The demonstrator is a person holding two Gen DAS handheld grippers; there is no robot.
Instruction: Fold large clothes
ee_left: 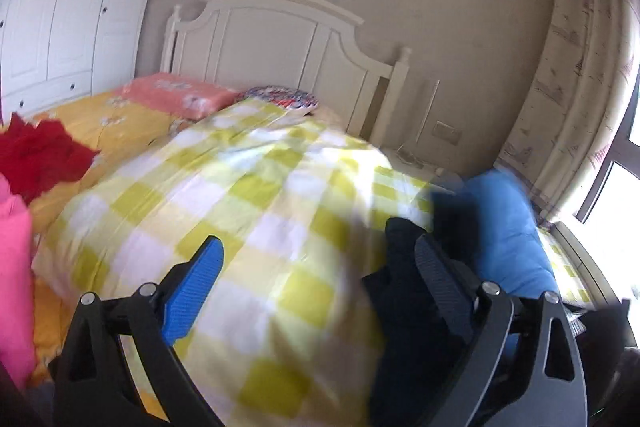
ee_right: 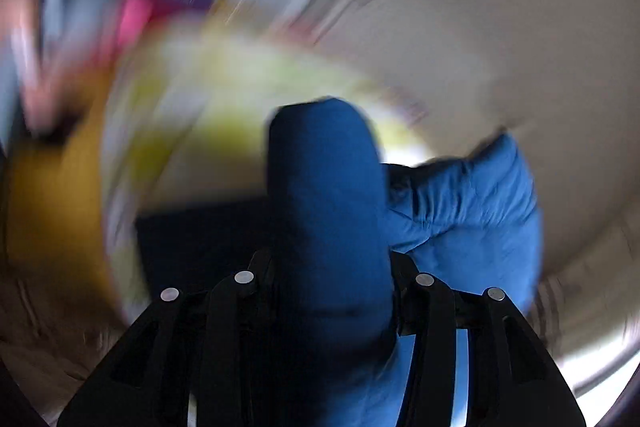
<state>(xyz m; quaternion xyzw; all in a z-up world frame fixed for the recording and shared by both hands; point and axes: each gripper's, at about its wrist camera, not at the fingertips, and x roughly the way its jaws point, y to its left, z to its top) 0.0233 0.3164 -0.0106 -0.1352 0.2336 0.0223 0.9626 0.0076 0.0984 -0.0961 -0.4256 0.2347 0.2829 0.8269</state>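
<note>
**Blue jacket pinched in the right hand-held gripper, left one spread over the bed**

While the right wrist view is badly smeared, its nearest part is clear enough: the right hand-held gripper (ee_right: 328,267) is clamped on a thick fold of the blue jacket (ee_right: 472,211), which bulges up between the two black fingers and spills out to the right in padded, stitched folds. Beyond the fold there is only a blur of yellow-green, orange, pink and a pale wall, too streaked to read further.

In the left wrist view, the left hand-held gripper (ee_left: 320,267) has its jaws wide apart and nothing between them. Its left finger carries a blue pad (ee_left: 192,291); the right finger is dark and stands against some dark cloth (ee_left: 404,291) lying at the near right edge of the bed. What that dark cloth is cannot be told. Just behind it, near the window side, the blue jacket (ee_left: 508,231) shows as a soft blurred mound.

Under the open jaws spreads a yellow-and-white checked quilt (ee_left: 248,195), heaped across the middle of the bed. To its left lies an orange sheet (ee_left: 116,127), with a pink cloth (ee_left: 14,275) at the near left edge and a red garment (ee_left: 40,155) a little further on. Further back a coral pillow (ee_left: 180,95) rests near a patterned pillow (ee_left: 284,97), both below the white headboard (ee_left: 280,39). A white wardrobe (ee_left: 68,7) stands at far left, a pale curtain (ee_left: 576,75) and bright window at right.
</note>
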